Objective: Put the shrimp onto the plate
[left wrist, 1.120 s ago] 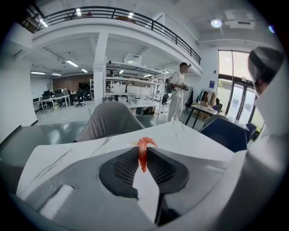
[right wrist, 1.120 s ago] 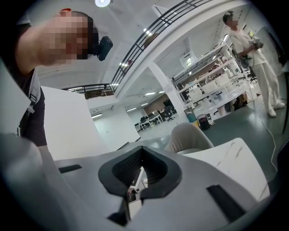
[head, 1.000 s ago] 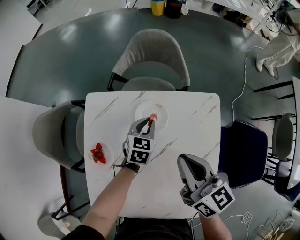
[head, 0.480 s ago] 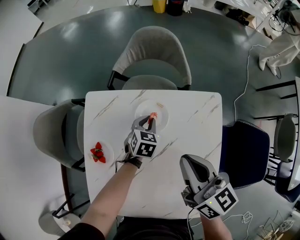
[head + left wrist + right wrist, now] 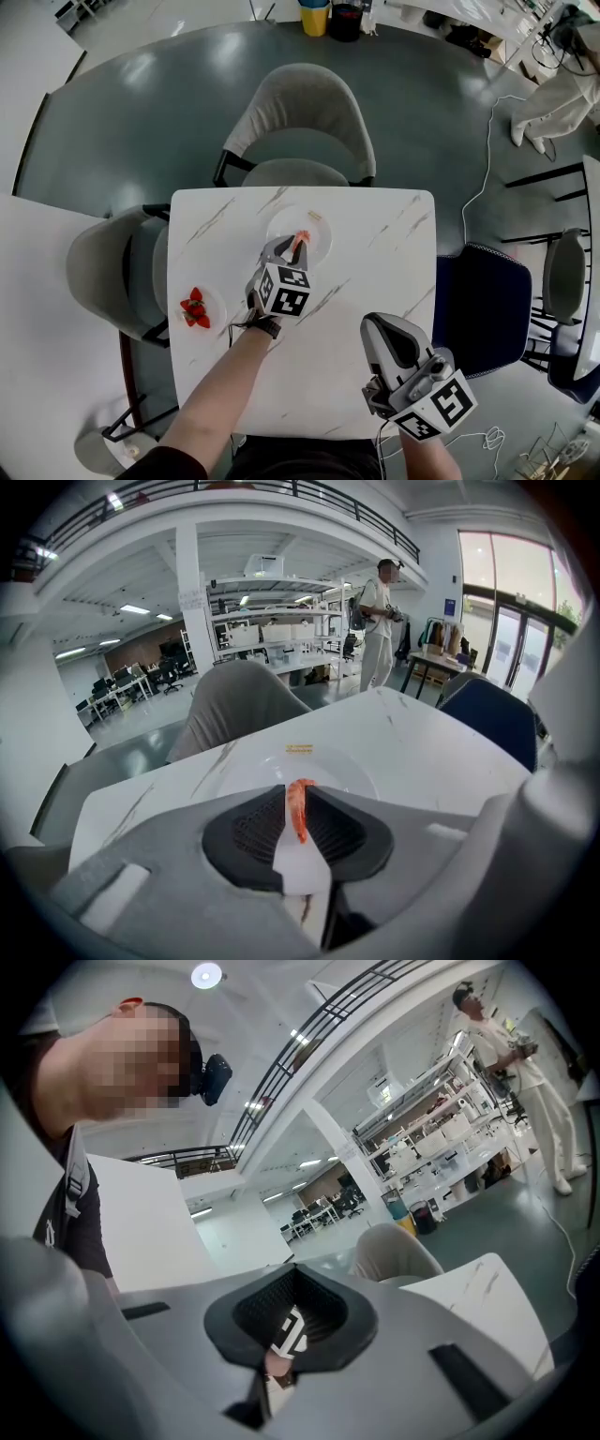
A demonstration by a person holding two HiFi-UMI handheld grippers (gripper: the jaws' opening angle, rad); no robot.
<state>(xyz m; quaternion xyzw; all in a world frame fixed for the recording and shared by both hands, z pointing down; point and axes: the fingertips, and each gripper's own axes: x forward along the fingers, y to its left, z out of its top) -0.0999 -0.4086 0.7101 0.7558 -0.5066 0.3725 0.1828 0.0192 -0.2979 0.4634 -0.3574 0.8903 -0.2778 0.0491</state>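
Left gripper (image 5: 293, 246) pinches the shrimp (image 5: 298, 808) just over the plate (image 5: 352, 766), far on the table. Lower until it touches, then open slowly. Right gripper (image 5: 291, 1283), jaws together and empty, hangs near.

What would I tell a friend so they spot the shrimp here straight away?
On the white marble table, look to the round white plate near the far edge, by the grey chair. Over it the left gripper pinches a thin curved orange-pink strip: that is the shrimp, unlike the red strawberries at the table's left edge.
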